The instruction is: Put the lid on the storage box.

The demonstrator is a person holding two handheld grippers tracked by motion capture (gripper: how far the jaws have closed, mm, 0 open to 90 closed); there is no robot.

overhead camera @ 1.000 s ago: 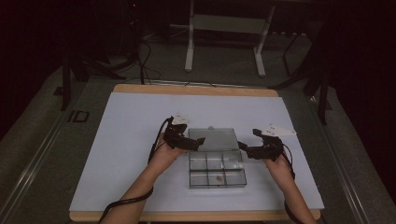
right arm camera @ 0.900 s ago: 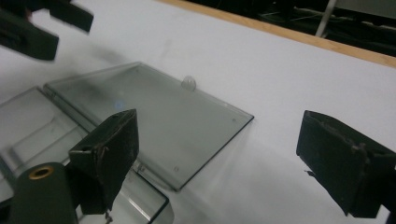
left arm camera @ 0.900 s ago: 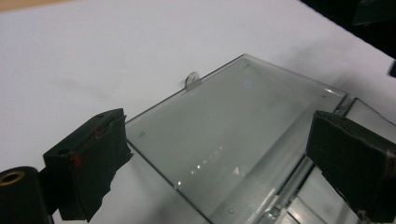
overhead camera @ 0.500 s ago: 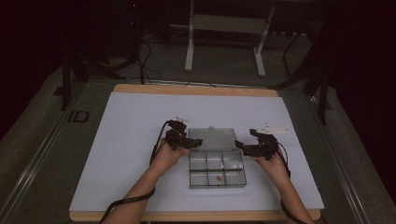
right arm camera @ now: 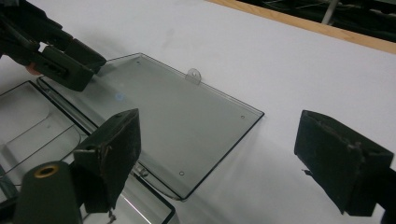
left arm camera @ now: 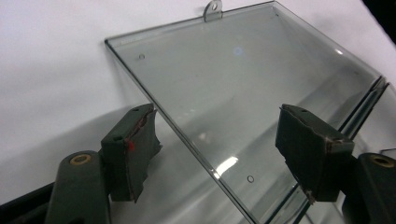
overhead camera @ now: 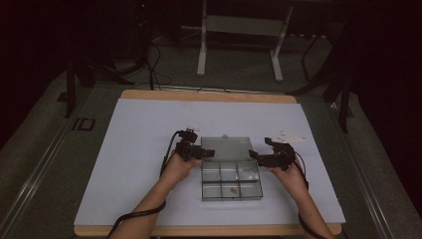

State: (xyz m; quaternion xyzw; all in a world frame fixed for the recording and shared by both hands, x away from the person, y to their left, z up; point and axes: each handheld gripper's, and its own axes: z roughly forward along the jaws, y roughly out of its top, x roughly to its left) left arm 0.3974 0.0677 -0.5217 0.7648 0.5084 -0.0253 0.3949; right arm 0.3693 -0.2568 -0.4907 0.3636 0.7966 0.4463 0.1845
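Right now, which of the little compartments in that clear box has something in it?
The middle compartment of the near row in the clear box: a small reddish thing lies there, while the other five look bare.

A wooden-edged table [overhead camera: 209,94] carries a pale sheet [overhead camera: 144,129], on which a clear compartment box [overhead camera: 231,181] lies open

high: above, far | gripper views: low, close | shared: clear lid [left arm camera: 243,88]
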